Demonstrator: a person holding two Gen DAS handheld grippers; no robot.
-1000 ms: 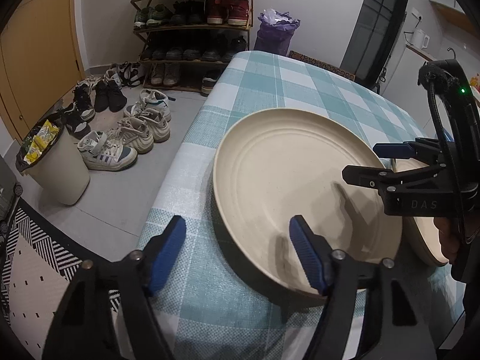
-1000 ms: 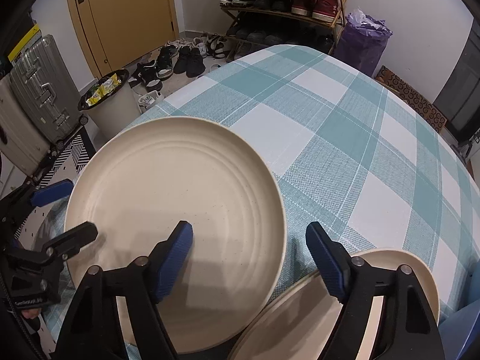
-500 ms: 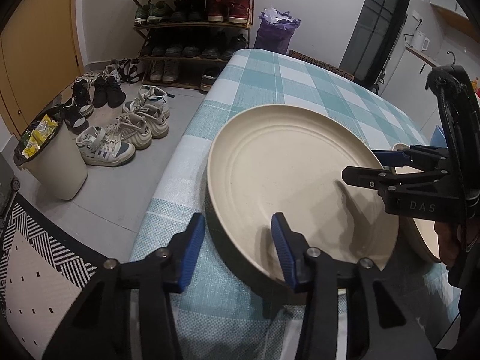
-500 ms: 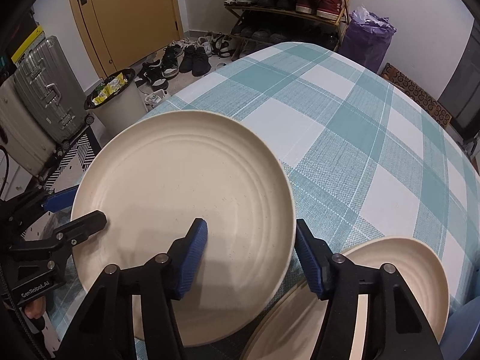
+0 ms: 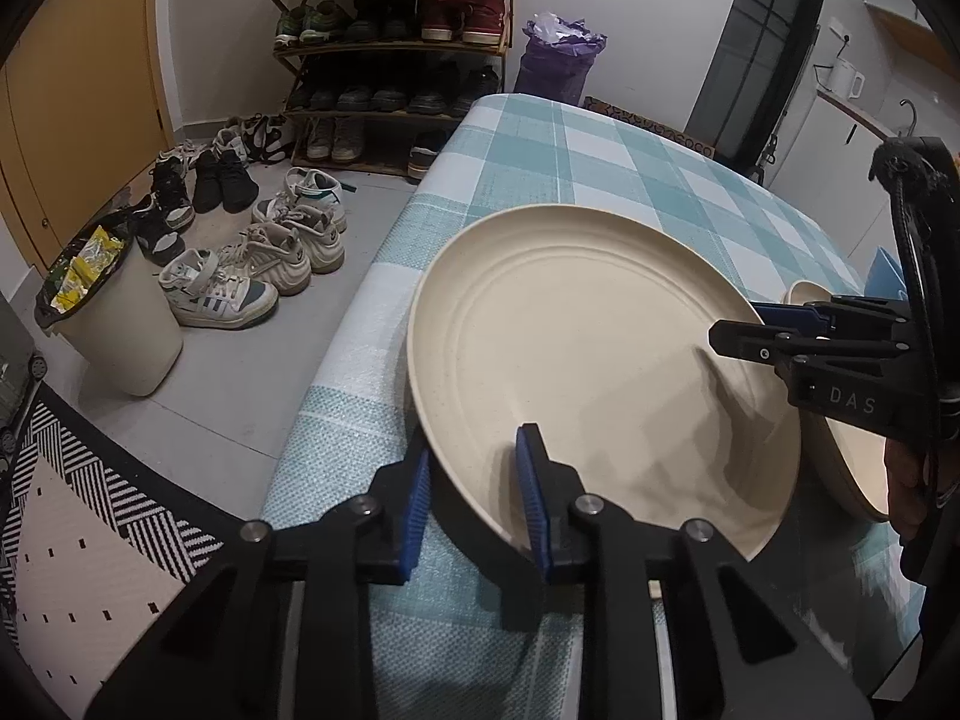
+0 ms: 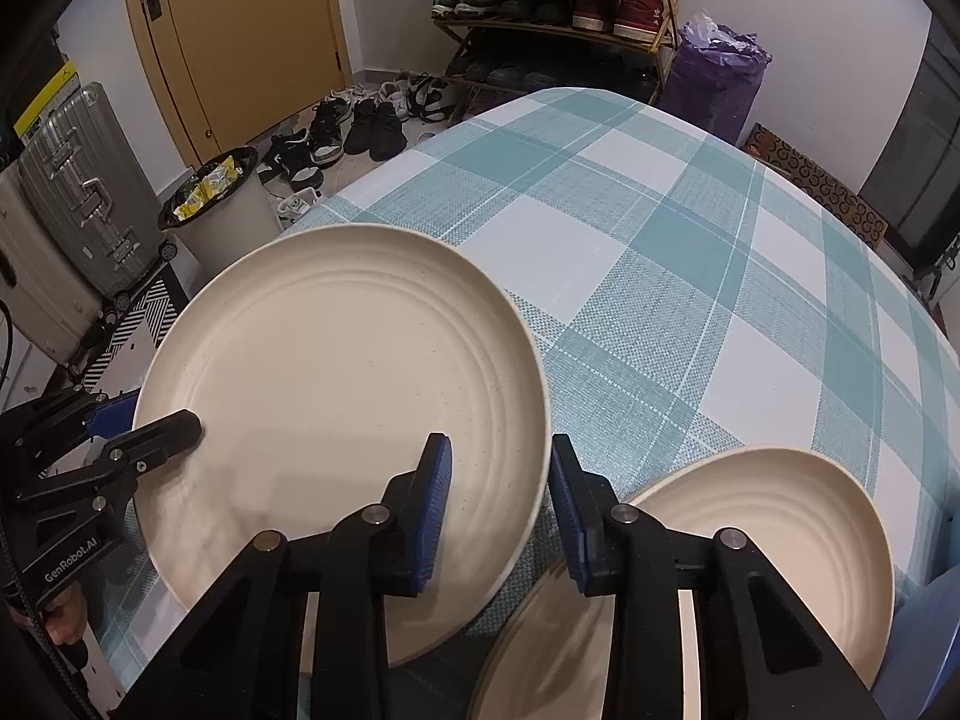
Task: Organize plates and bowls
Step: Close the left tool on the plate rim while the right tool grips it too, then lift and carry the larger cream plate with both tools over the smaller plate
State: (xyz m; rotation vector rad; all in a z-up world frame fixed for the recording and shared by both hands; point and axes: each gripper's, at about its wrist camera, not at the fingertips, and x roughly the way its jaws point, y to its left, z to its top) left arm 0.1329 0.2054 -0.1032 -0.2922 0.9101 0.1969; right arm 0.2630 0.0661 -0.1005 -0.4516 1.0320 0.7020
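Note:
A large cream plate point(image 5: 588, 354) lies tilted on the checked tablecloth; it also shows in the right wrist view point(image 6: 336, 372). My left gripper point(image 5: 474, 498) is shut on its near rim, one pad inside and one outside. My right gripper point(image 6: 498, 504) is shut on the opposite rim and shows in the left wrist view point(image 5: 774, 330). A second cream plate point(image 6: 762, 546) lies to the right, partly under my right gripper; its edge shows in the left wrist view point(image 5: 858, 468).
The teal and white checked table point(image 6: 690, 252) stretches away ahead. On the floor to the left stand a waste bin point(image 5: 114, 324), loose shoes point(image 5: 240, 276), a shoe rack point(image 5: 396, 48) and a silver suitcase point(image 6: 78, 198). A purple bag point(image 6: 714, 78) stands past the table's far end.
Both grippers have closed from wide open onto the large plate's rim. The plate has tipped up a little from the cloth.

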